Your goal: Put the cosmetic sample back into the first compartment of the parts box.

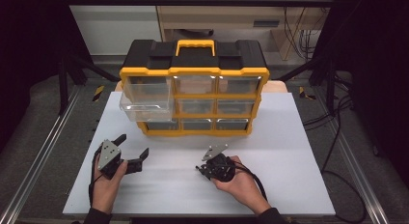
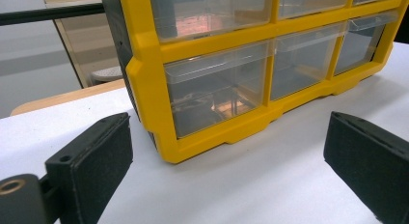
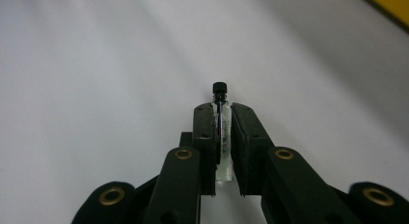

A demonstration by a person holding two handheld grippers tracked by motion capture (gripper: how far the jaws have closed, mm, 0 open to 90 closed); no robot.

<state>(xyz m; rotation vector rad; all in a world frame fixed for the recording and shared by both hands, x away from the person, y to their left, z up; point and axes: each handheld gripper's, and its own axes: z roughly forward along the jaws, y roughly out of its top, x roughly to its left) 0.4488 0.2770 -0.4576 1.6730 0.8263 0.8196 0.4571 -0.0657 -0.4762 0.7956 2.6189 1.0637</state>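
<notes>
My right gripper (image 3: pixel 222 108) is shut on a small clear vial (image 3: pixel 223 134) with a black screw cap, held upright between the pads just above the white board. From above, that gripper (image 1: pixel 199 169) sits right of centre near the board's front, pointing left. My left gripper (image 1: pixel 132 145) stands open at the front left with nothing between its fingers. Its own camera shows the wide-apart gripper (image 2: pixel 230 151) facing the yellow and black drawer organizer (image 2: pixel 144 50). The organizer (image 1: pixel 193 64) stands at the back of the board, with its clear top-left drawer (image 1: pixel 144 104) pulled out.
The white board (image 1: pixel 289 151) covers the table, with open surface between the grippers and the organizer. Metal rails (image 1: pixel 43 151) run along both sides. Cables (image 1: pixel 337 137) lie on the floor to the right.
</notes>
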